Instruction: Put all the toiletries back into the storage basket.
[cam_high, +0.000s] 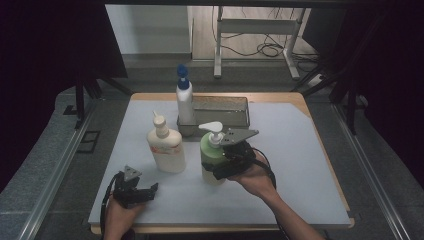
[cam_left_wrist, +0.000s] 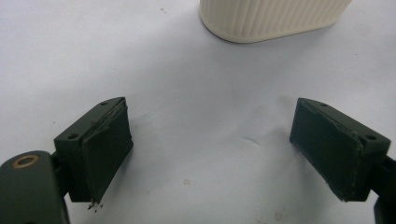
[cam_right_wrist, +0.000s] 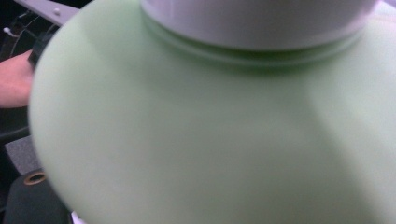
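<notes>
Pale green pump bottle (cam_high: 214, 155) with white pump; cream ribbed bottle (cam_high: 165, 145). White bottle (cam_high: 184, 102) with blue cap. Grey metal tray (cam_high: 235, 114) on a light grey mat (cam_high: 300, 165).

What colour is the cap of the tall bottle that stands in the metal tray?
Blue: the tall bottle has a white body and a blue cap; the high view shows it best, standing in the metal tray.

A cream bottle (cam_high: 166, 148) with a pointy cap stands on the tabletop (cam_high: 300, 165), which has a pale sheet over it. Its ribbed bottom (cam_left_wrist: 273, 18) shows close up in the left gripper view. Behind it stands a tall white bottle (cam_high: 184, 97) with a blue top, in the left end of a grey metal tray (cam_high: 225, 112). Past the tabletop are a white stand (cam_high: 255, 30) and some loose cables (cam_high: 270, 49) on the floor.
</notes>
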